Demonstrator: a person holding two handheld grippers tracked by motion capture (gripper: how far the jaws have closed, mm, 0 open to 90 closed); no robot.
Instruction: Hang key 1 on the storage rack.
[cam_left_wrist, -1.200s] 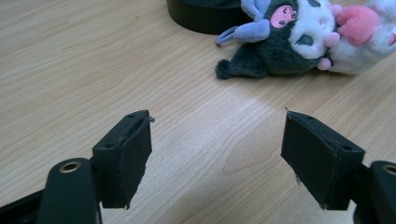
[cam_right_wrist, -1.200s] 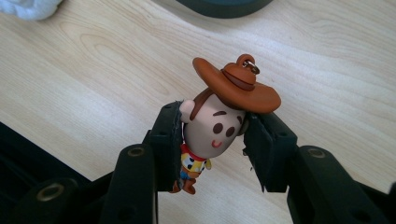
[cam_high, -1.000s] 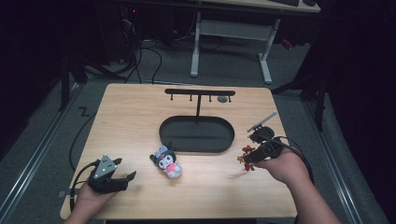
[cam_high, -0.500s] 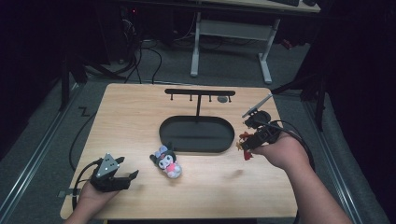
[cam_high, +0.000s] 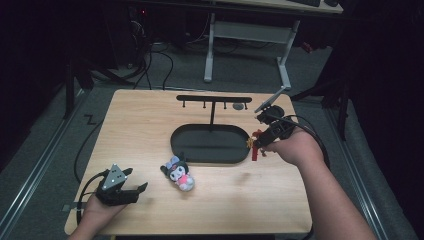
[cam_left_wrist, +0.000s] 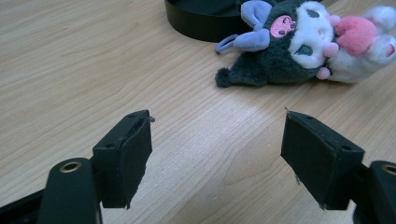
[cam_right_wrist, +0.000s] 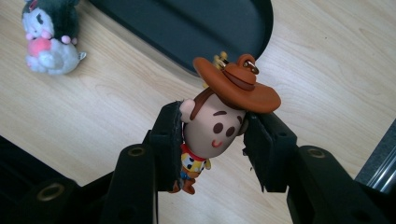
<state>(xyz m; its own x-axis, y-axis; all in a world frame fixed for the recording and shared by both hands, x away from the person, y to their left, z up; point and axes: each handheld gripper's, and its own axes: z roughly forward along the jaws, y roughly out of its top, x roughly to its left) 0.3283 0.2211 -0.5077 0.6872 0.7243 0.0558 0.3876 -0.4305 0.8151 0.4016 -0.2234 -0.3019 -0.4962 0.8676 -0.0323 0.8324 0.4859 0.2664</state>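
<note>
Dim floor surrounded the wooden table (cam_high: 150, 130). Above its right side, the right gripper (cam_right_wrist: 212, 135) clamped a cowboy keychain figure (cam_right_wrist: 219, 126) by the head, ring up, probably for the hook rack (cam_high: 214, 99). Beside the plush toy (cam_left_wrist: 299, 44), the left gripper (cam_left_wrist: 217, 154) rested, jaws wide and empty.

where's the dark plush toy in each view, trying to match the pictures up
High view: the dark plush toy lies on the table, below the black oval tray's front rim, left of centre.
Left gripper view: it lies at the top right, beyond the open jaws, beside the tray.
Right gripper view: it sits in the top left corner, far from the held cowboy figure.
Shared landmark: the black oval tray, next to the toy in all three.
</note>
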